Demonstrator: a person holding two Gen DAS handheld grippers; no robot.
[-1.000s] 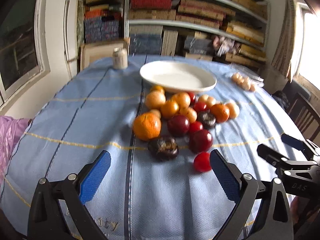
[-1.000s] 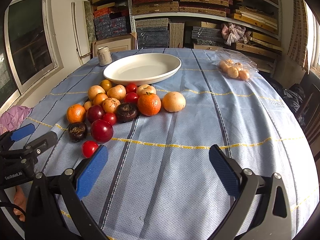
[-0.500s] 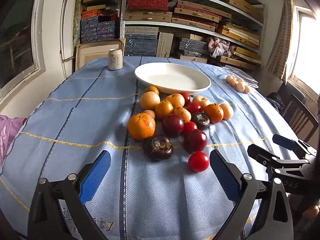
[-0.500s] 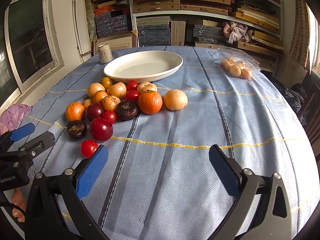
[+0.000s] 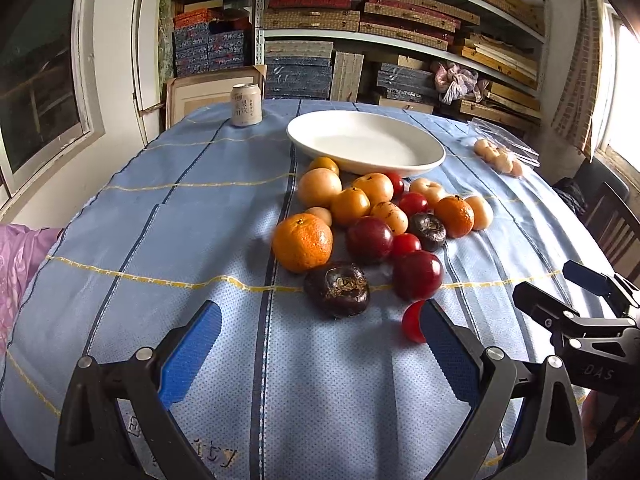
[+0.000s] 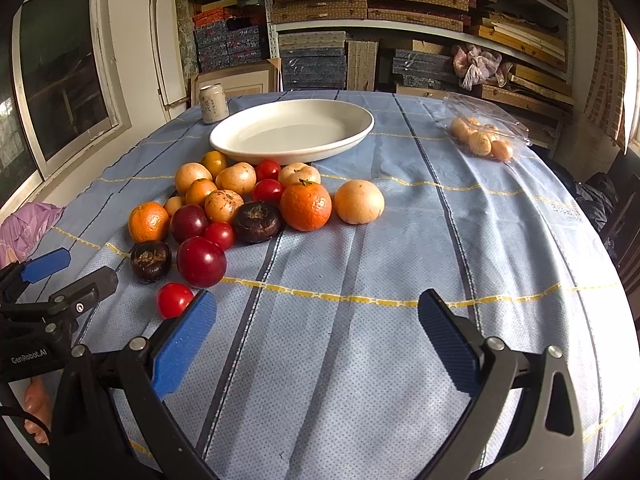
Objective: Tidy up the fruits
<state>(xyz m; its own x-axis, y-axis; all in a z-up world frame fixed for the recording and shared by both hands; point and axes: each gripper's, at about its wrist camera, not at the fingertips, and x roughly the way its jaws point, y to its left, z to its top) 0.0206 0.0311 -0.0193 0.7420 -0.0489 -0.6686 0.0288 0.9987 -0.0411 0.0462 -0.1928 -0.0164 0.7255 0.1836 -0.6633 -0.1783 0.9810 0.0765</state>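
A pile of fruit lies on the blue tablecloth in front of an empty white oval plate (image 5: 366, 142) (image 6: 292, 132). Nearest are a big orange (image 5: 302, 242), a dark mangosteen (image 5: 337, 289) (image 6: 151, 261), a dark red plum (image 5: 417, 275) (image 6: 201, 261) and a small red tomato (image 5: 412, 322) (image 6: 173, 300). My left gripper (image 5: 320, 352) is open just short of the mangosteen, and its right finger hides part of the tomato. My right gripper (image 6: 316, 346) is open over bare cloth, to the right of the pile. Each gripper shows at the edge of the other's view.
A drink can (image 5: 247, 105) stands behind the plate on the left. A clear bag of small pale fruits (image 6: 482, 140) lies at the far right. Shelves full of boxes line the back wall. A dark chair (image 5: 614, 220) stands at the right table edge.
My left gripper has moved forward toward the fruit pile; the mangosteen and tomato now sit closer to its fingers. The right gripper has edged slightly closer too. Both stay open.
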